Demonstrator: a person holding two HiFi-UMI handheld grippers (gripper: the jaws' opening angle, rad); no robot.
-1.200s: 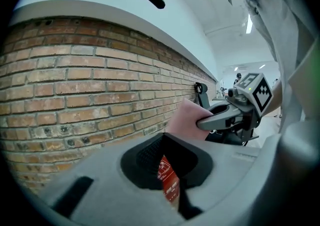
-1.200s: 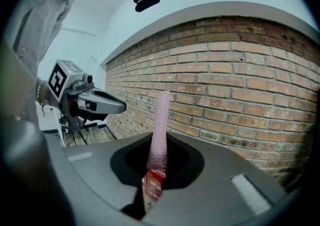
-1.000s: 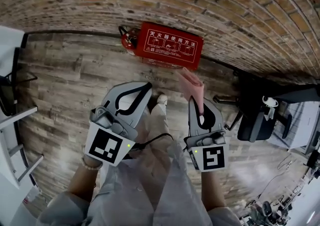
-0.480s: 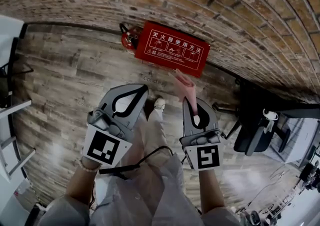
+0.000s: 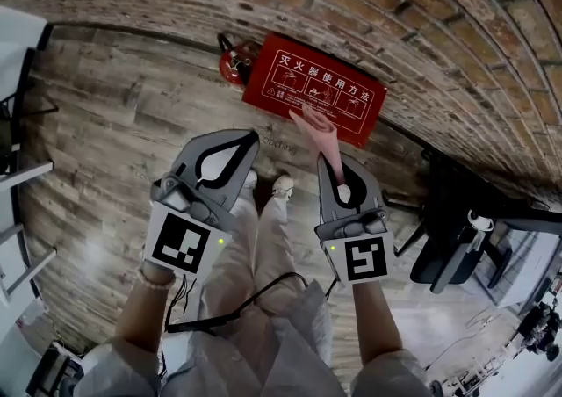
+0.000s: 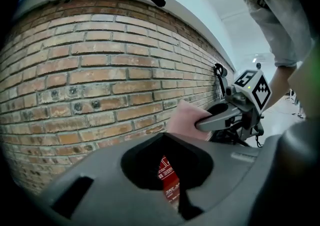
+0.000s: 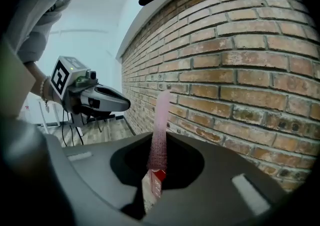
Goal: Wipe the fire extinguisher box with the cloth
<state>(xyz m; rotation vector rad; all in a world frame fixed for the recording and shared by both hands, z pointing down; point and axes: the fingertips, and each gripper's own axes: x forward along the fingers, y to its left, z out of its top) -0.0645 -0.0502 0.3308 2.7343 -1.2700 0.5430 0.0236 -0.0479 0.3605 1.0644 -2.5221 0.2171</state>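
Brick wall meets plank floor at 12 o'clock, where the fire extinguisher box (image 5: pixel 303 79) lies. In the last second you've brought your right gripper (image 5: pixel 337 174), pinching the cloth (image 5: pixel 318 133), forward. The cloth's tip now overlaps the box's near edge, so wiping looks imminent. Your left gripper (image 5: pixel 250 139) is pressed together, empty.

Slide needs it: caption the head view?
Right gripper holds pink cloth out toward red box at brick wall; left gripper empty.

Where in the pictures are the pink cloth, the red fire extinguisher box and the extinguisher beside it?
pink cloth (image 5: pixel 316 130): head view, middle of the strip.
fire extinguisher box (image 5: pixel 320 85): head view, printed red face.
fire extinguisher (image 5: pixel 237 61): head view, red body.
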